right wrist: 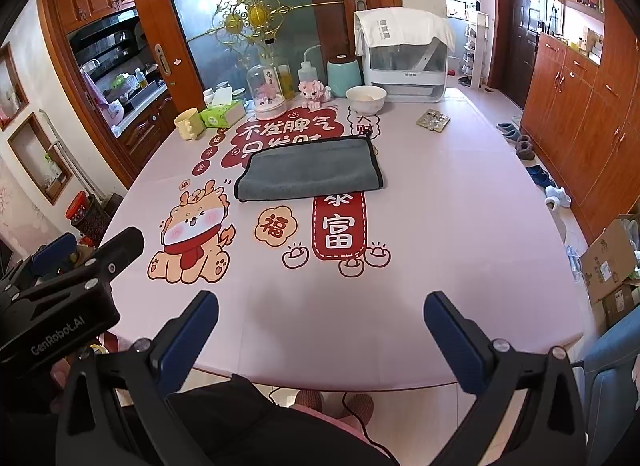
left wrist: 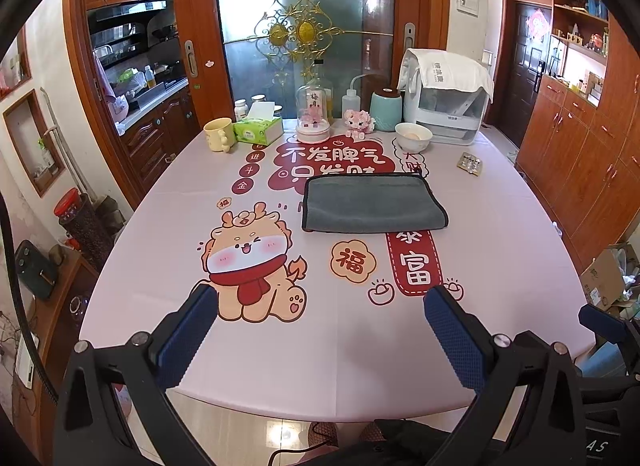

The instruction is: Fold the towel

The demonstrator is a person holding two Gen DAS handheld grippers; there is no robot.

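One grey towel (left wrist: 370, 201) lies flat just above the middle of the frame in both views, on the pink printed tablecloth (left wrist: 340, 330); it looks already doubled once, a thick rounded edge toward the viewer and dark piping along its sides, though whether that counts as finished I cannot say; nothing touches it. The left gripper (left wrist: 320, 330) sits at the bottom of its own view, jaws spread wide and holding nothing; the right gripper (right wrist: 322, 336) is the same in its view, wide open, empty, well short of the cloth. My guess is the fold in hand has not begun, or one more fold is wanted; the next move would call for both claws to travel up the table and each pinch a corner of one short end, then carry it across to the other. Counting the far edge of the table: one yellow mug (left wrist: 218, 134); one green tissue box (left wrist: 258, 130); one glass dome (left wrist: 314, 113); one white bowl (left wrist: 413, 135); one teal canister (left wrist: 385, 109).
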